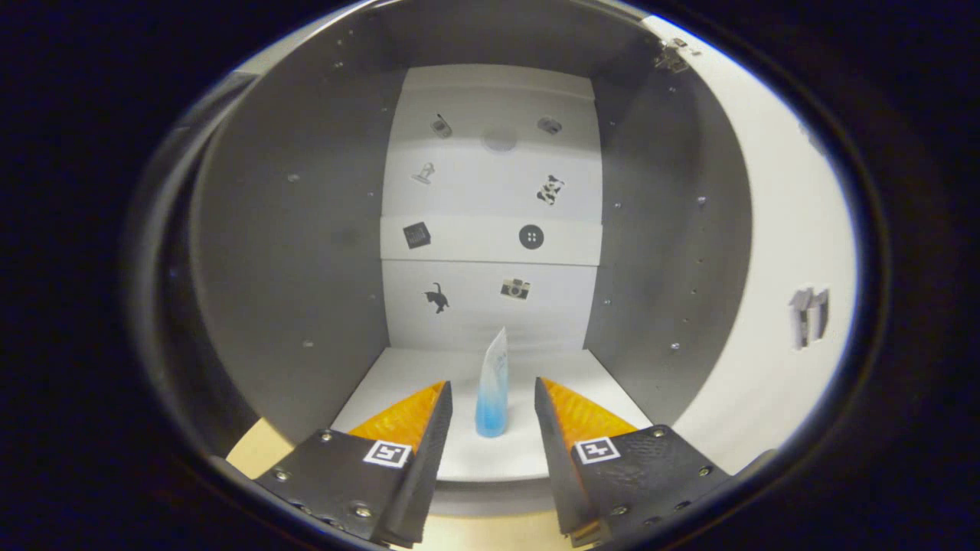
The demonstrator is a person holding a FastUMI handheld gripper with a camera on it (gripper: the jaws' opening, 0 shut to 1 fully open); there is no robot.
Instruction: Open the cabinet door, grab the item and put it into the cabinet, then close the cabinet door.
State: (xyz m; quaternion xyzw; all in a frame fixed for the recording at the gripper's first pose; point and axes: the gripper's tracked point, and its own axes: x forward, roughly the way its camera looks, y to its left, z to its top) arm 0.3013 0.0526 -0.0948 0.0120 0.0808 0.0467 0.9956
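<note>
Blue-tinted, translucent plastic tube point(491, 394) stands upright on the white cabinet floor point(398, 375) between your tool's point(493, 409) wide-open fingers, untouched, so brushing it while withdrawing could topple it.

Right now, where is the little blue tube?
The blue tube stands upright on the cabinet floor, between the open fingers without touching either, in front of the back wall with small stickers.

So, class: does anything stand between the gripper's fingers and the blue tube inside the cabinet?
Nothing visible does. The blue tube stands upright on the cabinet floor, between the open gripper's fingers, untouched by either.
</note>
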